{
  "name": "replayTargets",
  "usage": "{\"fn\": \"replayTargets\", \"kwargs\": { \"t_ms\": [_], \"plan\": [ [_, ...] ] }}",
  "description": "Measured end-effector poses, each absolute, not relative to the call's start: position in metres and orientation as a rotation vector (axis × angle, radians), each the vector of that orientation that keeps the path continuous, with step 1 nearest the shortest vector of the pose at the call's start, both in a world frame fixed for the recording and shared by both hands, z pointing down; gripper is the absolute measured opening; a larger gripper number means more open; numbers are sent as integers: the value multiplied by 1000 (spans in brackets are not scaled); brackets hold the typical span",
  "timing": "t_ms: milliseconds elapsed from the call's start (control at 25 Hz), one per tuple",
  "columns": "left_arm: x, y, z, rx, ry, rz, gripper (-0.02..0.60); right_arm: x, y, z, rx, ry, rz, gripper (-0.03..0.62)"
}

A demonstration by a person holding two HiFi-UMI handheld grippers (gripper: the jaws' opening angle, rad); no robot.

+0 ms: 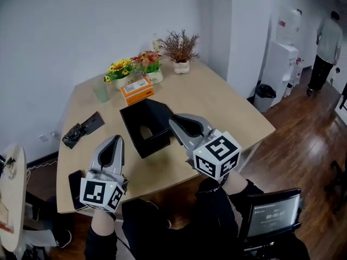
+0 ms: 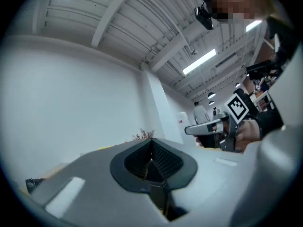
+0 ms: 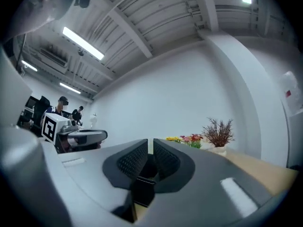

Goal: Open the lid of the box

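A black box (image 1: 142, 124) sits mid-table on the wooden table (image 1: 227, 110). Its near face has a rounded notch, and a black panel rises at its far side; whether that is the lid I cannot tell. My left gripper (image 1: 115, 138) hovers by the near table edge, left of the box, its jaws pressed together and empty (image 2: 152, 142). My right gripper (image 1: 174, 119) hangs just right of the box, apart from it. Its jaws (image 3: 150, 143) stand a narrow slit apart with nothing between them. Both gripper views look up at the wall and ceiling, so the box is hidden there.
At the table's far side stand an orange box (image 1: 136, 89), two flower pots (image 1: 120, 72), a dried plant (image 1: 180, 50) and a glass (image 1: 101, 91). A black bag (image 1: 81, 129) lies left. A bin (image 1: 264, 96), a water dispenser (image 1: 282, 58) and a person (image 1: 328, 42) are at the right.
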State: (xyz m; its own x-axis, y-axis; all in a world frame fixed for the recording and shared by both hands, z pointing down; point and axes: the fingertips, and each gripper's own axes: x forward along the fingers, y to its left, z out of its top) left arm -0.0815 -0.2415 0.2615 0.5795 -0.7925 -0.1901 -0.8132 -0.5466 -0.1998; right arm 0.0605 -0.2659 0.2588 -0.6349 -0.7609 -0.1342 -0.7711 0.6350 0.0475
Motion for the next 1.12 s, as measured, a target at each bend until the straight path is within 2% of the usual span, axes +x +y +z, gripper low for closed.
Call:
{"fn": "replayTargets", "kwargs": {
  "t_ms": [400,1120],
  "plan": [
    [-82,-229,256,-2572,1379,226,1,47,-246,228,-1298,2684,506,29],
    [-90,-235,254,-2528,1434,214,5,54,-250,224,-1364,2608,551,29]
  ]
}}
